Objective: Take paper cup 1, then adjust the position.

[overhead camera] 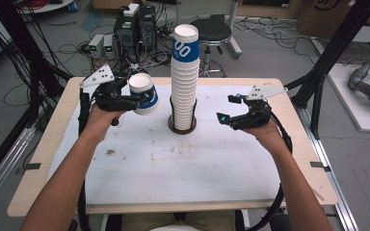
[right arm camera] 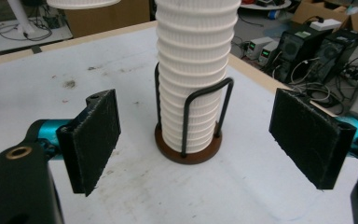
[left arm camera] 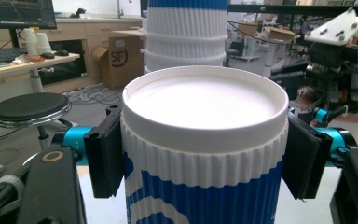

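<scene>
Table (overhead camera: 125, 168): white, stained | left gripper (overhead camera: 134, 100) pinches our cup (overhead camera: 143, 93), held aloft at 9 o'clock of the stack (overhead camera: 185, 72) | right gripper (overhead camera: 227, 109) spread empty | next, we judge: set the cup down upright.

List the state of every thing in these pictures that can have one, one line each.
Left hand-held gripper: shut on the single cup.
Single white-and-blue ribbed paper cup: upright, open end up, held above the table beside the stack.
Tall stack of white ribbed paper cups: upright, seated in the holder.
Black wire holder with round brown base: standing on the table.
Right hand-held gripper: open, holding nothing.
</scene>
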`<action>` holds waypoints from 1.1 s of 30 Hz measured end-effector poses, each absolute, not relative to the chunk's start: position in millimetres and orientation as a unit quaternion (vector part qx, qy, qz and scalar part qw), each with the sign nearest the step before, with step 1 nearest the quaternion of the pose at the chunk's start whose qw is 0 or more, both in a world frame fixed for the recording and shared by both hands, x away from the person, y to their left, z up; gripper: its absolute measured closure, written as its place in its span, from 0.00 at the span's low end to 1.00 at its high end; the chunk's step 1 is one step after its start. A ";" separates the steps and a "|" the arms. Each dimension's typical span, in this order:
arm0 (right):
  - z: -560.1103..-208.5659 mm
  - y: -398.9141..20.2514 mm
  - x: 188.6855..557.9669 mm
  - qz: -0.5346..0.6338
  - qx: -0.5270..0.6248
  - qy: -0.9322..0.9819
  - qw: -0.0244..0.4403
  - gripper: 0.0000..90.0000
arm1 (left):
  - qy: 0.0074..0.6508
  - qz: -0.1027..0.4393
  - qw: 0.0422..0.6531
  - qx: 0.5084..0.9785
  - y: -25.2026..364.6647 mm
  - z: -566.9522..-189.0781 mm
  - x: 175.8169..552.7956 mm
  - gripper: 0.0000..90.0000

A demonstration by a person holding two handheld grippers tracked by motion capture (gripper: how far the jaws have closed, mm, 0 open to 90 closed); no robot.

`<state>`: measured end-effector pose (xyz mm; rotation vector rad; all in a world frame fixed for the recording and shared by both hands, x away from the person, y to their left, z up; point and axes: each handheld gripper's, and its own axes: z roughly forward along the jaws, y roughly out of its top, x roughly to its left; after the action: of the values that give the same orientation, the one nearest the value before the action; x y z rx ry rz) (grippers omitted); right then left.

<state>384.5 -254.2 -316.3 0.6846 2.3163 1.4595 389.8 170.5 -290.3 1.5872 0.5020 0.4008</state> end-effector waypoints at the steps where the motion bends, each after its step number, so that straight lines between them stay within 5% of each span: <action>1: -320.8 -253.9 383.2 0.512 0.241 0.809 0.159 0.18 | 0.221 0.174 0.655 0.701 170.1 -292.7 388.3 0.31; 33: -351.3 -233.1 354.3 0.563 0.200 0.795 0.104 0.18 | 0.154 0.106 0.655 0.732 123.6 -318.7 375.5 0.31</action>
<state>354.3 -233.1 -351.3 0.5893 2.3450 1.6590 375.5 123.6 -318.7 1.6599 0.3501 0.2395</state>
